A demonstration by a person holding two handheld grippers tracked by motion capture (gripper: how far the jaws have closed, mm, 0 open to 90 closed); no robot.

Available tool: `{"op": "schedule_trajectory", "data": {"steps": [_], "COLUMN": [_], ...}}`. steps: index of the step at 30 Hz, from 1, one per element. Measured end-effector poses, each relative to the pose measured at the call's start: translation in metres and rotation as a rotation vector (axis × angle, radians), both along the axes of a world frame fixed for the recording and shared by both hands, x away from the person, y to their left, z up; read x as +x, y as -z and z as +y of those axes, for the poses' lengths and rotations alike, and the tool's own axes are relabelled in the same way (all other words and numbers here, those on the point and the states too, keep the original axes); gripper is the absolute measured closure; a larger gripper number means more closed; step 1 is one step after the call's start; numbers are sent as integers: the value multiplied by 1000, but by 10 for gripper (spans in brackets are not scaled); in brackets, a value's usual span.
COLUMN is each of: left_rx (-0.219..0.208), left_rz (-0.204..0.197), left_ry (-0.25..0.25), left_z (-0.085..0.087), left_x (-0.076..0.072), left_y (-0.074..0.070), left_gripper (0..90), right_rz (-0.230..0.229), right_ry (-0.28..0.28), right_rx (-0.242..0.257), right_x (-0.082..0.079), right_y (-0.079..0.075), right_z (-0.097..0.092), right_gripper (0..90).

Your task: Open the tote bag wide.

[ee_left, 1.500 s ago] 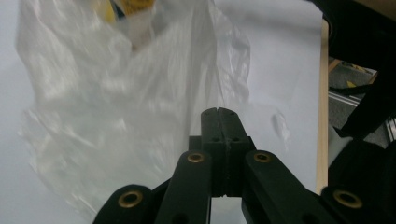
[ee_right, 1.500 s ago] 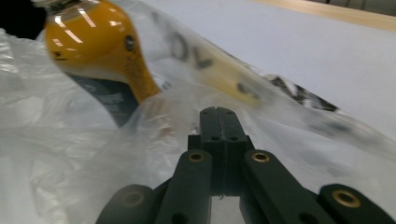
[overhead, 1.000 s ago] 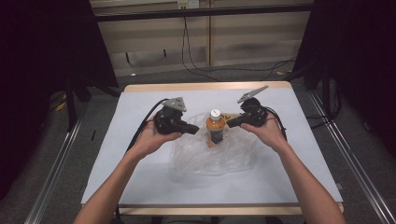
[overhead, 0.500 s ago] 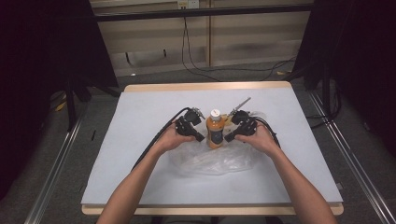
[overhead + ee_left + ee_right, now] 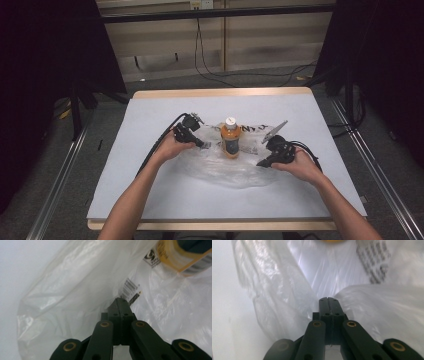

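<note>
Clear plastic bag [image 5: 225,167] lies crumpled at the middle of the white table [image 5: 150,115], spread low and wide. A small bottle [image 5: 230,140] of orange drink stands upright at the bag's far edge, white cap up; whether it sits on the film or inside the bag's mouth I cannot tell.

Handling, as a judgement: the film is thin, limp and slick, nearly weightless, so it will bunch and slip rather than lift flat. Best hold is a folded rim or a raised crease, pinched through both layers, one gripper each side so the mouth can be drawn apart. The bottle is the only weight here and narrow-based; tugging the film under or beside it could tip it.

Left gripper [image 5: 202,145] rests on the bag's left part, just beside the bottle. In the left gripper view [image 5: 121,301] its jaws are pressed together, tip against the film; no plastic visibly caught between them.

Right gripper [image 5: 261,163] sits at the bag's right part, a little further from the bottle. Its own view [image 5: 329,300] shows jaws pressed together too, nosed into a fold.

Writing: a printed black block and a barcode [image 5: 129,287] on the bag, too blurred to read. Bottle label yellow-orange, no legible brand.
</note>
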State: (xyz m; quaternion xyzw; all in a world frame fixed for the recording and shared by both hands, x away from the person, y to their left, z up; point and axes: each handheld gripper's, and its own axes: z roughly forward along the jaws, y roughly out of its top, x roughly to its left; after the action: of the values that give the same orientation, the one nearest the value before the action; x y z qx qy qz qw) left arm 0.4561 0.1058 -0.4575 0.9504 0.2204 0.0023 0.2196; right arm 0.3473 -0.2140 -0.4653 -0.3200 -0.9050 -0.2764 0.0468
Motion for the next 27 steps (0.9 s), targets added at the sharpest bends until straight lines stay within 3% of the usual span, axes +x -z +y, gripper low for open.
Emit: {"op": "schedule_trajectory", "data": {"steps": [3,6,7,9,10,11,13,14,15,16,17,18,19,21,23,27], "left_rx": [19,-24,-12,-38,-21,-25,-36,-57,-35,-35,-67,-72,-52,-75,-71,-83], "left_rz": [-17,7,-4,2,-9,-8,-3,-7,-10,-10,-10,-8,-14,-17,-22,-26], "left_ry": [3,-40,-11,-40,-6,-11,-7,-36,1,7,-10,-5,16,5,13,14], "left_z": [5,13,15,16,17,17,16,14,14,12,9,6,5,0,-2,-2], "left_x": [-4,-5,-4,-8,-6,-8,-8,-11,-10,-10,-13,-15,-15,-17,-17,-18], "left_y": [0,1,1,2,1,2,2,3,2,2,4,4,3,4,4,5], "left_gripper": [900,900,900,900,900,900,900,900,900,900,900,900,900,900,900,900], "right_rz": [11,26,28,27,23,26,14,10,7,-7,-3,-7,-23,-25,-25,-52], "right_ry": [-15,-18,-16,-39,-35,-30,-25,-15,-14,-21,-7,9,8,43,59,120], "right_rx": [-2,-1,-2,-7,-7,-7,-8,-2,-4,-8,-5,2,11,34,42,35], "right_x": [-13,-26,-30,-35,-37,-37,-35,-32,-29,-26,-24,-21,-17,-13,-11,-6], "right_y": [0,-1,-1,-2,-2,-2,-2,-1,-1,-1,-1,0,1,3,3,4], "right_z": [-18,-34,-38,-43,-44,-43,-40,-37,-34,-32,-30,-27,-25,-24,-25,-28], "right_gripper": [900,900,900,900,900,900,900,900,900,900,900,900,900,900,900,900]}}
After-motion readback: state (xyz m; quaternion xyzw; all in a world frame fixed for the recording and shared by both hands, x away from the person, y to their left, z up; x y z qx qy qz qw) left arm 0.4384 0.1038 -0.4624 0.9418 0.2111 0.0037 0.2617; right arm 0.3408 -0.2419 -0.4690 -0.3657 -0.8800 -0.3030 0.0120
